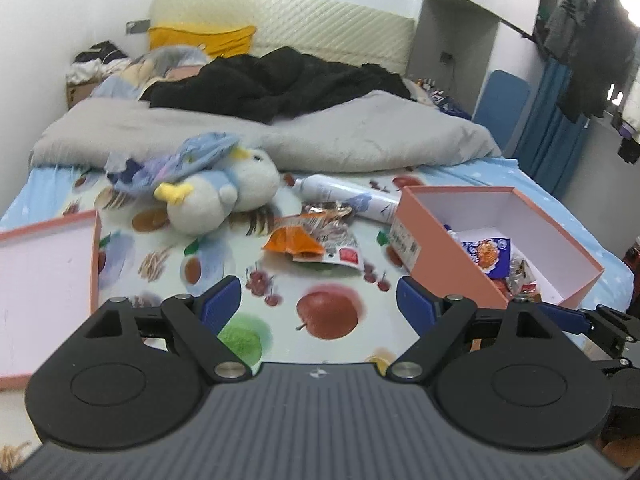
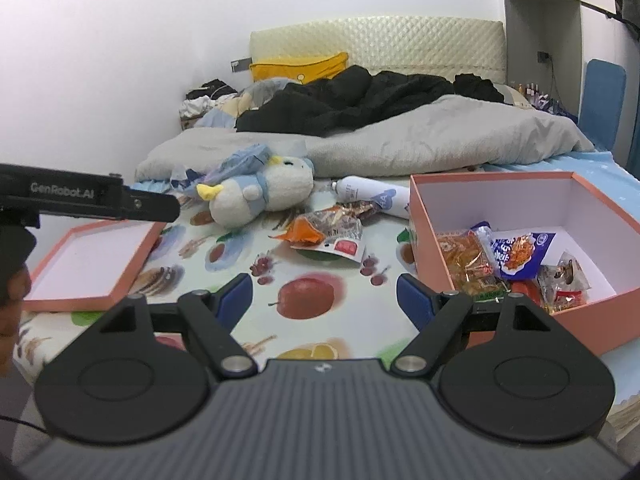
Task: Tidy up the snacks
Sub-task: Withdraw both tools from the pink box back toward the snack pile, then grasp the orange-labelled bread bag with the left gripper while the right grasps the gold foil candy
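A pink box (image 1: 436,258) (image 2: 592,322) stands open on the bed at the right, holding several snack packets (image 2: 504,258) (image 1: 490,256). A small pile of loose snack packets (image 1: 316,240) (image 2: 330,232) lies on the fruit-print sheet in the middle, beyond both grippers. My left gripper (image 1: 320,300) is open and empty, held above the sheet short of the pile. My right gripper (image 2: 325,295) is open and empty, just left of the box's near corner. The left gripper's body (image 2: 88,200) shows at the left of the right wrist view.
The pink box lid (image 1: 44,280) (image 2: 92,264) lies upturned at the left. A plush penguin (image 1: 224,192) (image 2: 264,192) and a white spray can (image 1: 348,196) (image 2: 372,194) lie behind the pile. A grey quilt (image 1: 360,140) and black clothes (image 1: 272,84) lie further back.
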A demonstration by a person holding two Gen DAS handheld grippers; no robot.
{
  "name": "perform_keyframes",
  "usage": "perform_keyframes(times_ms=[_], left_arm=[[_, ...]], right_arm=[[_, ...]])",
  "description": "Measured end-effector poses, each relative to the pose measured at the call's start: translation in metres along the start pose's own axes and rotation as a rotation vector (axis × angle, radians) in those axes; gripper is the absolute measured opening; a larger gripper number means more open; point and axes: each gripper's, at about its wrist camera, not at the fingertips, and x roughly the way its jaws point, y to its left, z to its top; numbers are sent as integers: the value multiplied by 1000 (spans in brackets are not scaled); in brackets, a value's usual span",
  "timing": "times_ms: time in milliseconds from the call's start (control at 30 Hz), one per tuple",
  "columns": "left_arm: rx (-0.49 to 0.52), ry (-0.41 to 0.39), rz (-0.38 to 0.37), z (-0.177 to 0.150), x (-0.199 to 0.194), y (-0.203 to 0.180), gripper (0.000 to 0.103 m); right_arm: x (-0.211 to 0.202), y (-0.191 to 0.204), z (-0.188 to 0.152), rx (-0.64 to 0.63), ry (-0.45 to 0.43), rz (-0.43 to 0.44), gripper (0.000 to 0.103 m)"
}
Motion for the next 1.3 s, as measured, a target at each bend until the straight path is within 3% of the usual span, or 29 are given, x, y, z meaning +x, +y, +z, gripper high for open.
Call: perform_keyframes(times_ms=[500, 1067, 1300], left_arm=[[-28, 82, 23, -2, 43, 7, 88], [-47, 100, -101, 5, 97, 34, 88], [-81, 115, -121, 9, 134, 43, 88]], right_arm=[[34, -4, -6, -41, 8, 17, 81], [74, -6, 2, -38, 39, -100, 81], [105, -6, 1, -62, 101, -71, 80]])
